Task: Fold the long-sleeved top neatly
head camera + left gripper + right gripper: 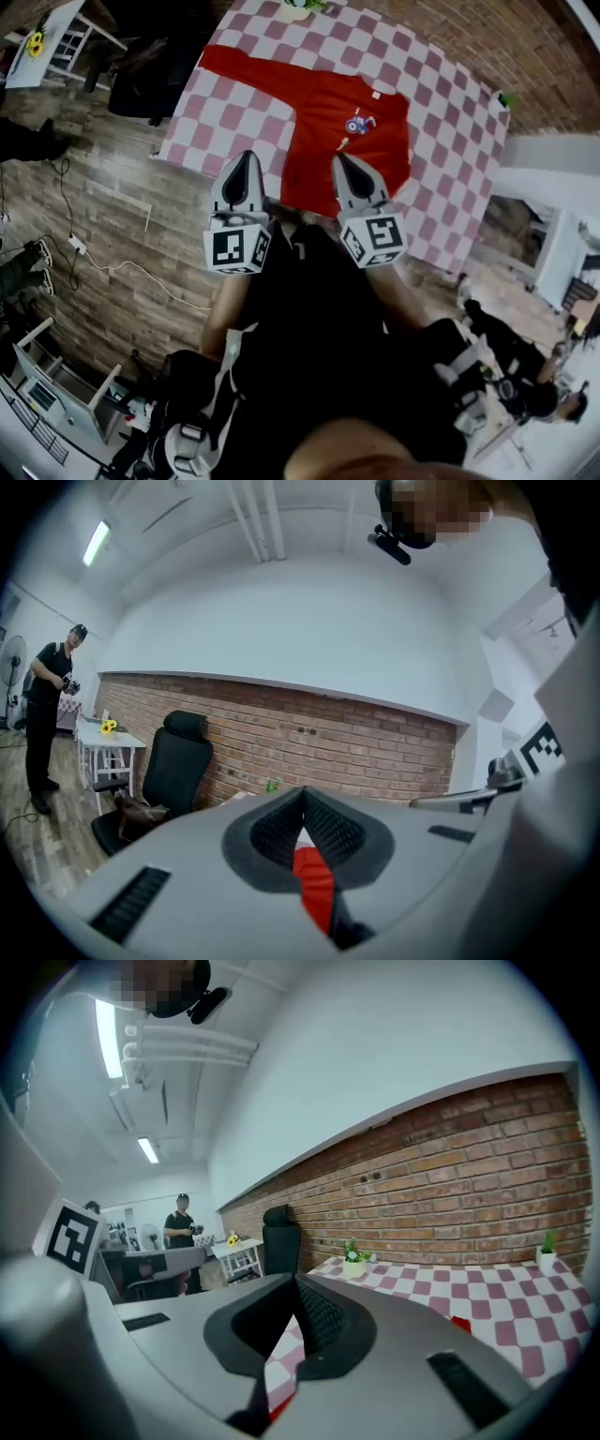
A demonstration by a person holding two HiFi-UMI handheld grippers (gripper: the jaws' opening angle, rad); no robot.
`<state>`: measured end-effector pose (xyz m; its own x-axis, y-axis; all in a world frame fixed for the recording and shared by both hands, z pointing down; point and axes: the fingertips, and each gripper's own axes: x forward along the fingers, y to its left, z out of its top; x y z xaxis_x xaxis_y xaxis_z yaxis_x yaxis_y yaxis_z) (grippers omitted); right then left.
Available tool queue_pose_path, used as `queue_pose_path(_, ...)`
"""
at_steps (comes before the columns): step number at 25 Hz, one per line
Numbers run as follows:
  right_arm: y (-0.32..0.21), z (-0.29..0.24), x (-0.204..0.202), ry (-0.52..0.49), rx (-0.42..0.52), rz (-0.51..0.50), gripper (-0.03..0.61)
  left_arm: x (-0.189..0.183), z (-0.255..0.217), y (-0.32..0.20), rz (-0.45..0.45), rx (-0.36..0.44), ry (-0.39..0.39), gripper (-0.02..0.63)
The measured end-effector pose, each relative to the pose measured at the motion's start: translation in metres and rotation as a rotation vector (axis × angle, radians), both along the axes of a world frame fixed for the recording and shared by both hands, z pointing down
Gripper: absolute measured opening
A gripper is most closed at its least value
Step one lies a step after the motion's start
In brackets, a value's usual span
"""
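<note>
The red long-sleeved top (347, 131) lies flat on the pink-and-white checked table (441, 103), with one sleeve stretched toward the far left corner. My left gripper (246, 161) and right gripper (342, 161) hover side by side above the near hem, both shut. No cloth rises to either one. In the left gripper view the jaws (302, 817) meet, and a strip of the red top (314, 883) shows through the gap below them. Below the closed right gripper (298, 1312) the gap shows checked cloth (506, 1307) and a sliver of red.
A black office chair (141, 75) stands off the table's far left corner, beside a small white side table (37, 47). A potted plant (354, 1262) sits at the table's far edge. A person (47, 714) stands beyond. Brick wall runs behind the table.
</note>
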<state>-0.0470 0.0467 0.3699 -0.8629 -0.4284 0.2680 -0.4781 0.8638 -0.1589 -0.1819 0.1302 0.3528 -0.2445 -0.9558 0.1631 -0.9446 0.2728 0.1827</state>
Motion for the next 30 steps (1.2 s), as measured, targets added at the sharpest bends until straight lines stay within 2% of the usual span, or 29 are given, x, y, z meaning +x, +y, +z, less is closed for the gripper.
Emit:
queue_pose_path(7,-0.015,-0.021,-0.051,-0.031,0.029,-0.037,0.009,-0.055,0.013,-0.014,-0.046,-0.008,0.011,0.006)
queue_pose_path(17,-0.050,-0.036,-0.160,-0.035,0.036,0.011,0.009,-0.178,0.042,-0.066,-0.005,-0.061,0.030,0.006)
queue_pose_path(25,-0.072,-0.032,-0.219,0.008,0.038,0.073,0.008,-0.263,0.102,-0.108,0.011,-0.149,0.090,0.006)
queue_pose_path(30,-0.086,-0.025,-0.243,0.035,0.017,0.120,0.008,-0.302,0.153,-0.131,0.030,-0.246,0.153,0.008)
